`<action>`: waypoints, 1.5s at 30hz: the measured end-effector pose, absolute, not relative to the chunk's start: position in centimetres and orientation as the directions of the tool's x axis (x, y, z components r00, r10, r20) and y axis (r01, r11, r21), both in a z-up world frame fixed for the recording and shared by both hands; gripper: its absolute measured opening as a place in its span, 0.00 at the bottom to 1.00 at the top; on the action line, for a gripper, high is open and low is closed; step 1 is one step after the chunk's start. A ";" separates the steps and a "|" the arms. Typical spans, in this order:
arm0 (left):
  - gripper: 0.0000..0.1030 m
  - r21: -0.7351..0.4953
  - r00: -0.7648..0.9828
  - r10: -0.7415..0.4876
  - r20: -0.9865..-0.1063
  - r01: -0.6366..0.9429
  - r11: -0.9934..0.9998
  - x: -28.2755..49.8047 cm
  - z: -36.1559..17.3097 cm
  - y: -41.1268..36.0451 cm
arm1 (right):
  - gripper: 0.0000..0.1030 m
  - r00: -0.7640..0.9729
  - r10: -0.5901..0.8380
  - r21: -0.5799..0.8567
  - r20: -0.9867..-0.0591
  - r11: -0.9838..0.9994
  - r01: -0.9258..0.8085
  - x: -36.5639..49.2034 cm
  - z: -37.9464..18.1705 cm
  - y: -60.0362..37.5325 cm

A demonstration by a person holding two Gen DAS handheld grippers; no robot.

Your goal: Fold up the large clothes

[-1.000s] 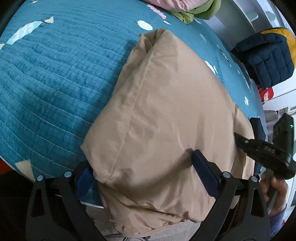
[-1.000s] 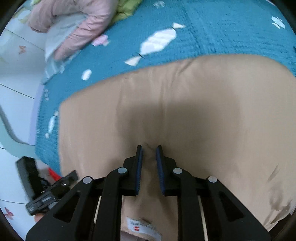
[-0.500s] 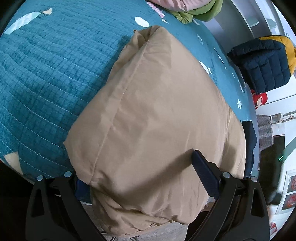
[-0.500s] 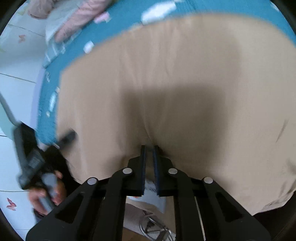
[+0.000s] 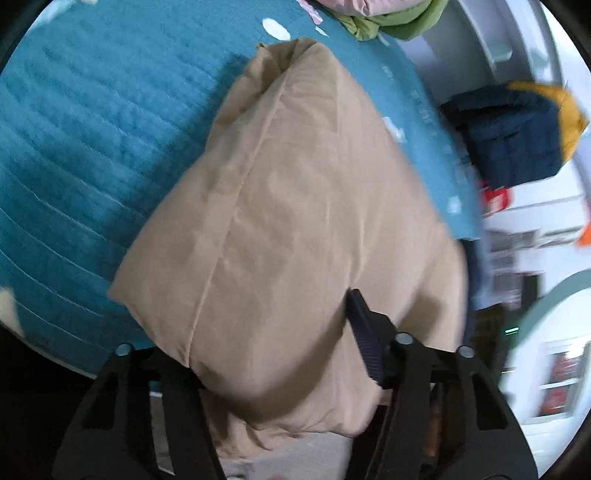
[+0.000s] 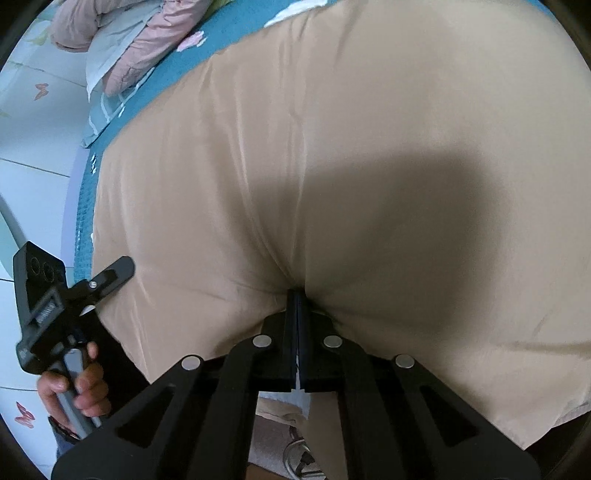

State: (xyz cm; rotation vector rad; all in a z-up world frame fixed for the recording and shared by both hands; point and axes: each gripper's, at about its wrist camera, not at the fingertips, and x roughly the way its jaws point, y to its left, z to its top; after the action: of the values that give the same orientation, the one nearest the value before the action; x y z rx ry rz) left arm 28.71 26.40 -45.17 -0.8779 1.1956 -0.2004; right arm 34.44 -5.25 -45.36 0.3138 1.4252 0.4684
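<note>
Lying across the near edge of a teal quilted bedspread (image 5: 85, 155), the tan padded garment (image 5: 295, 221) is folded into a thick bundle whose near end overhangs the bed. At left in the right wrist view, a hand (image 6: 79, 384) grips the handle of the left gripper (image 5: 273, 350), whose jaws are closing with the garment's near corner between them; only its right pad is visible against the cloth, so contact on both sides cannot be confirmed. At centre, the right gripper (image 6: 297, 299) is clenched on a pinched fold of the garment's hem. A white label (image 6: 291, 398) shows below its fingers, its writing unreadable. At the far end of the bed lie a pink jacket (image 6: 140, 40) and a green cloth (image 5: 391, 18); at right, off the bed, sits a folded navy and yellow jacket (image 5: 513, 136). No containers appear.
</note>
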 end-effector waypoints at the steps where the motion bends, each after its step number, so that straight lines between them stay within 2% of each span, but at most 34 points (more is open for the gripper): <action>1: 0.52 -0.705 0.404 -0.585 -0.703 -0.289 0.648 28.6 -44.9 26.5 | 0.00 0.087 0.499 0.489 -0.862 0.865 -0.111 34.4 -45.3 -5.4; 2: 0.48 -0.702 0.409 -0.581 -0.704 -0.274 0.657 28.6 -44.5 26.5 | 0.00 0.091 0.505 0.496 -0.858 0.862 -0.105 34.3 -45.2 -5.3; 4: 0.30 -0.692 0.421 -0.568 -0.707 -0.246 0.679 28.5 -43.7 26.2 | 0.00 0.093 0.531 0.525 -0.842 0.847 -0.080 33.8 -44.8 -5.7; 5: 0.29 -0.679 0.434 -0.550 -0.714 -0.235 0.695 28.4 -43.0 25.9 | 0.03 0.088 0.549 0.544 -0.831 0.836 -0.076 33.3 -44.4 -5.8; 7: 0.25 -0.647 0.453 -0.519 -0.725 -0.190 0.739 28.5 -41.4 25.0 | 0.03 0.075 0.560 0.555 -0.825 0.828 -0.083 32.6 -44.0 -5.4; 12: 0.25 -0.616 0.468 -0.515 -0.719 -0.086 0.783 28.9 -37.7 21.6 | 0.00 0.042 0.552 0.549 -0.833 0.833 -0.070 32.5 -46.3 -5.2; 15: 0.24 -0.571 0.474 -0.494 -0.729 -0.020 0.821 29.0 -36.0 18.8 | 0.00 0.055 0.563 0.558 -0.824 0.825 -0.091 32.8 -45.1 -5.4; 16: 0.24 -0.571 0.475 -0.498 -0.725 -0.010 0.821 29.1 -35.7 18.4 | 0.05 0.066 0.573 0.567 -0.817 0.819 -0.090 32.7 -44.6 -5.7; 21: 0.24 -0.542 0.486 -0.500 -0.717 0.063 0.838 29.9 -33.7 15.0 | 0.05 0.206 0.644 0.648 -0.737 0.760 -0.060 33.5 -41.1 -8.9; 23: 0.24 -0.519 0.485 -0.493 -0.722 0.090 0.850 29.9 -33.3 13.7 | 0.05 0.290 0.620 0.626 -0.729 0.775 -0.086 35.7 -39.8 -9.5; 25: 0.24 -0.502 0.482 -0.491 -0.726 0.117 0.857 29.7 -33.1 13.0 | 0.06 0.307 0.660 0.679 -0.686 0.732 -0.058 38.6 -39.5 -9.3; 30: 0.24 -0.480 0.475 -0.483 -0.736 0.137 0.866 29.4 -33.1 11.8 | 0.06 0.254 0.678 0.685 -0.689 0.724 -0.074 45.0 -40.6 -4.7; 32: 0.24 -0.486 0.472 -0.489 -0.734 0.137 0.863 29.5 -33.2 11.6 | 0.05 0.205 0.635 0.641 -0.745 0.766 -0.049 46.8 -42.3 -3.8; 33: 0.24 -0.486 0.471 -0.490 -0.734 0.140 0.863 29.7 -33.2 11.3 | 0.02 0.166 0.592 0.597 -0.788 0.802 -0.028 47.6 -44.0 -2.9; 34: 0.24 -0.481 0.472 -0.484 -0.737 0.137 0.866 29.9 -33.3 11.2 | 0.00 0.151 0.589 0.593 -0.794 0.805 -0.016 47.7 -44.9 -3.3; 36: 0.24 -0.474 0.466 -0.479 -0.744 0.136 0.870 30.3 -33.5 10.9 | 0.00 0.130 0.641 0.649 -0.756 0.761 0.023 48.4 -46.3 -3.5; 39: 0.24 -0.508 0.454 -0.513 -0.728 0.145 0.849 30.9 -33.6 10.6 | 0.00 0.130 0.686 0.692 -0.716 0.722 0.008 46.9 -44.7 -5.1; 41: 0.24 -0.495 0.456 -0.511 -0.729 0.163 0.853 31.0 -33.3 9.9 | 0.06 0.120 0.709 0.713 -0.695 0.701 -0.014 44.8 -43.7 -6.2; 44: 0.24 -0.476 0.453 -0.501 -0.738 0.178 0.861 31.0 -33.1 9.0 | 0.05 0.086 0.738 0.740 -0.669 0.672 -0.006 39.9 -44.2 -9.1; 45: 0.24 -0.472 0.451 -0.501 -0.739 0.184 0.862 31.0 -33.2 8.8 | 0.02 0.072 0.738 0.740 -0.671 0.673 0.007 39.2 -44.9 -9.6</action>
State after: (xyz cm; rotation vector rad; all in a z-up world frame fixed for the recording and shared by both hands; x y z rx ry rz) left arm 30.97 8.81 -33.20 -0.3479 1.0211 -0.4335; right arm 39.16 -9.57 -44.87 0.6728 1.4072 0.6165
